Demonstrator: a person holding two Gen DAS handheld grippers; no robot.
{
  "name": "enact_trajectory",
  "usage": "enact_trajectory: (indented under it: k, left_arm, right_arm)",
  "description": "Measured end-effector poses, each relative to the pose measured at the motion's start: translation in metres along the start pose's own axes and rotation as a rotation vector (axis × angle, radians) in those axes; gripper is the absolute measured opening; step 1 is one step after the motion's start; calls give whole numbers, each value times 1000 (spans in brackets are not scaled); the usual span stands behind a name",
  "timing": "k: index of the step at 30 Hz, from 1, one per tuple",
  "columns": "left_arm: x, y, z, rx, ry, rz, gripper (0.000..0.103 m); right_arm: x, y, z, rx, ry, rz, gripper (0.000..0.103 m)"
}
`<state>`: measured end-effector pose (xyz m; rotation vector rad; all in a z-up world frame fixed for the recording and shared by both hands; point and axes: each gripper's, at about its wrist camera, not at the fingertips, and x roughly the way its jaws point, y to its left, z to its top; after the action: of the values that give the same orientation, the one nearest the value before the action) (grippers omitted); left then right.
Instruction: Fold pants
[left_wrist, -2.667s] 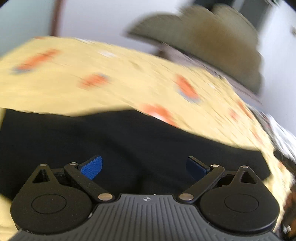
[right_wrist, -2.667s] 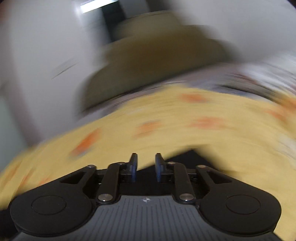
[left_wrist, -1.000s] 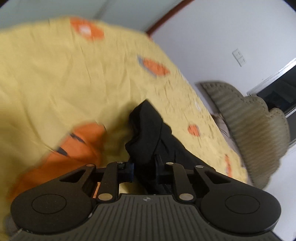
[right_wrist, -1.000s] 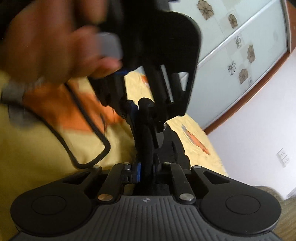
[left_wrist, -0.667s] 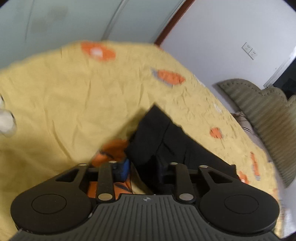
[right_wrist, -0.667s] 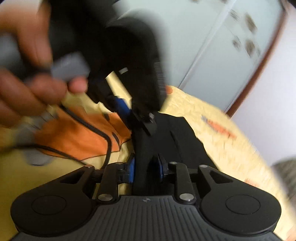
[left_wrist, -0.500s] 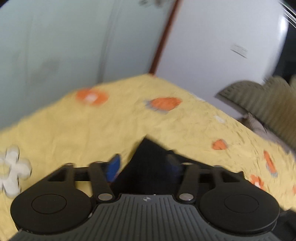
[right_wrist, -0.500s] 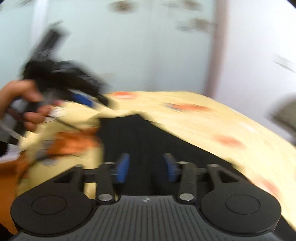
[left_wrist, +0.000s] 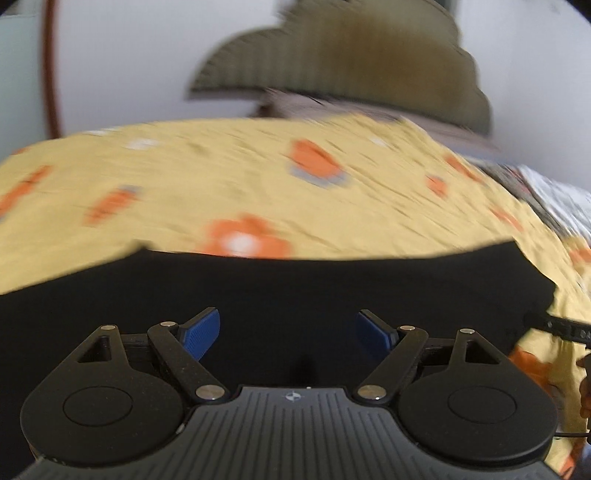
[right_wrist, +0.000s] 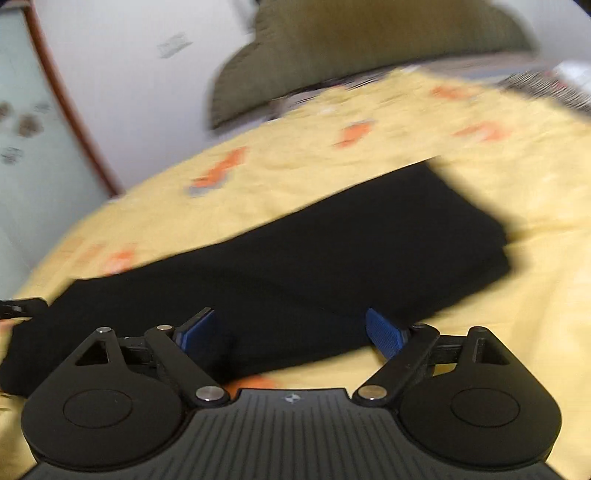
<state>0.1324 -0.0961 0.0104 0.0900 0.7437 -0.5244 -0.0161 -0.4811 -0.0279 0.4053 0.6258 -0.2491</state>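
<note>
Pants (right_wrist: 332, 258) lie folded flat on the yellow bedspread (right_wrist: 332, 162).

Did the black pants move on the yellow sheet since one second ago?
Yes. The black pants, then bunched upright between shut jaws, now lie flat across the yellow flowered sheet; both grippers have just been opening, empty.

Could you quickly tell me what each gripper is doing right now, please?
Left gripper: open, jaws just opened, holding nothing; black pants lie below.
Right gripper: open, jaws just opened, holding nothing.
</note>
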Motion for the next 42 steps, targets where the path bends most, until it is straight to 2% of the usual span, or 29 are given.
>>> enact_trajectory:
  k: [2,4,6,9,10,12,14,16,18,21,23,24,27,32,34,36,38,39,42]
  left_arm:
    - [16,-26,-4,42,26,-39,83]
    - [29,-48,-11,95,33,-62,83]
    - [38,-69,-16,164,14,-55,83]
    - [45,-98,-27,297,-57,-3,83]
    - [47,-106,-34,353,-81,19,83]
    - [51,-118,-41,424,-108,44,83]
    - [56,-124,-51,465,-110,53,84]
    - [60,-124,-53,460,-102,48,85]
    - [60,-122,-52,432,-105,40,85]
    - [63,-120,-47,401,-90,24,85]
    - [62,-120,-46,397,-89,18,85]
    - [61,-120,-47,398,-89,18,85]
    - [59,-121,-47,405,-87,14,85]
    - [58,-120,-46,392,-69,-20,87]
    - [60,-119,-47,387,-64,-8,87]
    - [56,-116,-47,371,-69,-10,87]
    - [53,-112,-45,349,-75,-10,88]
    - [52,-109,-44,331,-77,-5,88]
    - [52,-99,-40,268,-63,4,92]
  right_arm:
    - [-11,-5,0,4,-33,-176,103]
    - [-20,-8,-2,-13,-78,-250,103]
    - [-26,-25,-5,8,-136,-230,103]
    - [-29,-47,-5,108,-175,-94,103]
    - [-28,-53,-4,146,-175,-80,103]
    - [-23,-64,0,183,-188,-108,103]
    - [-20,-68,5,167,-196,-142,102]
    - [-20,-68,9,128,-201,-153,92]
    - [-16,-73,16,134,-173,-136,64]
    - [-4,-83,21,166,-130,-97,43]
    - [-2,-83,23,152,-137,-110,33]
    - [-3,-83,22,149,-145,-113,24]
    - [-13,-84,17,156,-166,-99,17]
    - [-18,-79,6,135,-128,-130,19]
    - [-12,-83,5,163,-122,-164,29]
    - [-24,-86,3,242,-185,-171,40]
    - [-40,-88,-2,312,-247,-137,42]
    - [-44,-89,-5,355,-250,-99,43]
    - [-39,-94,-16,477,-185,68,43]
